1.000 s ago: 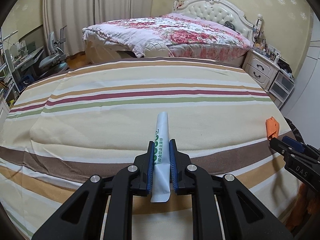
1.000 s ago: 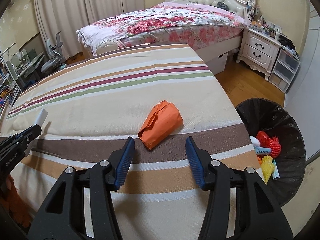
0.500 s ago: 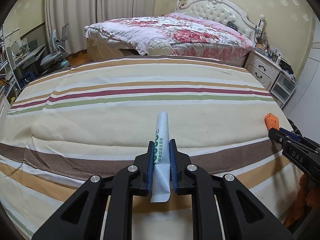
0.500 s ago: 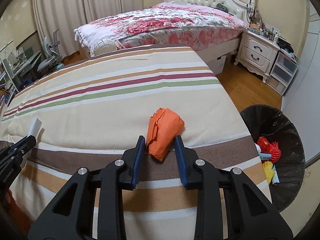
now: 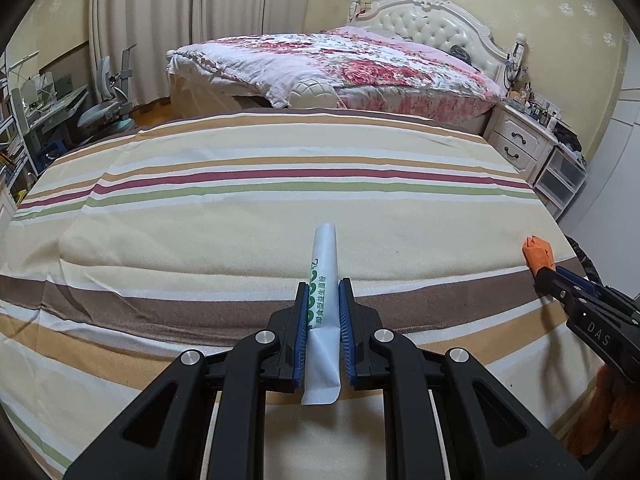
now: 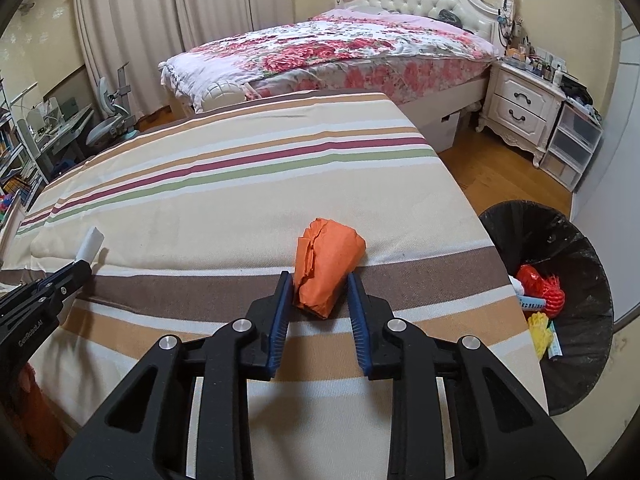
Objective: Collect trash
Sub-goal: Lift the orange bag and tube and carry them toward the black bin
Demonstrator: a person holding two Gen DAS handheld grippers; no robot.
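Since a second ago the right gripper point(image 6: 318, 302) has been closing on the orange paper wad point(image 6: 326, 266). Left gripper point(image 5: 323, 312) pinches the white packet point(image 5: 322, 300). Next, both probably go into the black bin point(image 6: 580, 368).

Beyond your striped cloth point(image 5: 240, 216) you see a bed with a floral quilt point(image 6: 344, 52), a white nightstand point(image 6: 520, 108), pale curtains point(image 5: 192, 20) and a desk chair point(image 5: 104, 108).

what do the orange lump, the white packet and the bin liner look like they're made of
Orange lump: probably matte paper; it keeps sharp creases and folds without any shine.
White packet: likely coated paper or thin plastic film, smooth with green print and a flat sealed end.
Bin liner: thin black plastic, wrinkled and faintly glossy where light catches it.
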